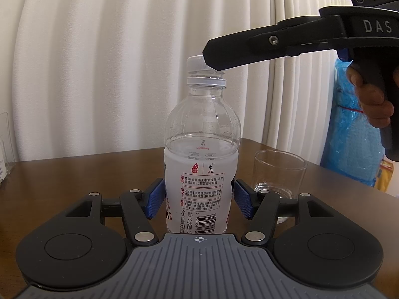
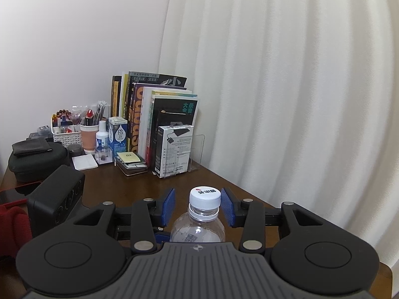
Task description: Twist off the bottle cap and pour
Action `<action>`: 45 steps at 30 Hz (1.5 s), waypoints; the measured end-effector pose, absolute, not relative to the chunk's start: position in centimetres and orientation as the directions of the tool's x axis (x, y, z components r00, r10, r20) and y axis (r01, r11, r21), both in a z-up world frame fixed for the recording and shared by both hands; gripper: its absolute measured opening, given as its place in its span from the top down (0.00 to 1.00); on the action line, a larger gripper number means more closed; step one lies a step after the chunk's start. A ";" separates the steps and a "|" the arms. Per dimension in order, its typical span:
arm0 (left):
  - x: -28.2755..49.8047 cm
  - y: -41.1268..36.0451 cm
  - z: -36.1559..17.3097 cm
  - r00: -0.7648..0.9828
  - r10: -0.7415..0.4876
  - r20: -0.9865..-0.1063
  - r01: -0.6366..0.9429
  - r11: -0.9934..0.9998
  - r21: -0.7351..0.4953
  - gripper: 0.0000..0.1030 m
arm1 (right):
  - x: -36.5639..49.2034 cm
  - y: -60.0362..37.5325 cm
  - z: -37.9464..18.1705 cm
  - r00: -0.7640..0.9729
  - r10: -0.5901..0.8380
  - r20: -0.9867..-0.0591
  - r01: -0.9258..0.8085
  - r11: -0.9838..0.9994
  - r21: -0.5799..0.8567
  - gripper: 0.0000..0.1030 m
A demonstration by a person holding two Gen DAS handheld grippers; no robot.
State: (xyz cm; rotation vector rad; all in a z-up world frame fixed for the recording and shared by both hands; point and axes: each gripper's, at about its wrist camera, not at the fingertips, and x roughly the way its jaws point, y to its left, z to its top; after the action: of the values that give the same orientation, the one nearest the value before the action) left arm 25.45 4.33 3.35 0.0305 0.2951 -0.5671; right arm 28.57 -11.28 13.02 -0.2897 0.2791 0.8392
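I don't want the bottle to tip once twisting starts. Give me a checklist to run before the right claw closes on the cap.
1. Bottle upright on the table: ok.
2. Left claw steadying the bottle body: cannot tell; its blue pads sit at the label on both sides, but firm contact is unclear.
3. Right claw straddling the cap: ok; a pad sits on each side.
4. Right claw gripping the cap: not ok; gaps show on both sides.
5. Cap seated on the neck: ok; it looks fully on.
6. Glass ready and upright beside the bottle: ok; it looks empty.
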 end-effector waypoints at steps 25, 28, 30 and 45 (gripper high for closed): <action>25.1 4.3 3.2 0.803 -0.524 -0.284 0.532 0.845 -0.055 0.40 | 29.3 -10.8 12.9 0.668 0.659 -0.345 -0.731 0.667 -0.142 0.65; 25.1 4.3 3.2 0.803 -0.524 -0.284 0.532 0.845 -0.055 0.40 | 29.5 -10.9 12.8 0.663 0.662 -0.350 -0.733 0.669 -0.125 0.69; 25.1 4.3 3.2 0.803 -0.524 -0.285 0.532 0.845 -0.055 0.40 | 29.5 -10.9 12.8 0.664 0.662 -0.347 -0.731 0.672 -0.118 0.69; 25.2 4.2 3.1 0.802 -0.525 -0.284 0.532 0.845 -0.056 0.40 | 29.1 -11.5 12.1 0.685 0.658 -0.313 -0.700 0.713 -0.036 0.69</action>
State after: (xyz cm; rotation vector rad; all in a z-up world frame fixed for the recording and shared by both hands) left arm 25.18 4.19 3.07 0.0273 0.2968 -0.5663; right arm 29.14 -11.46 12.07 -0.1569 0.2882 0.7640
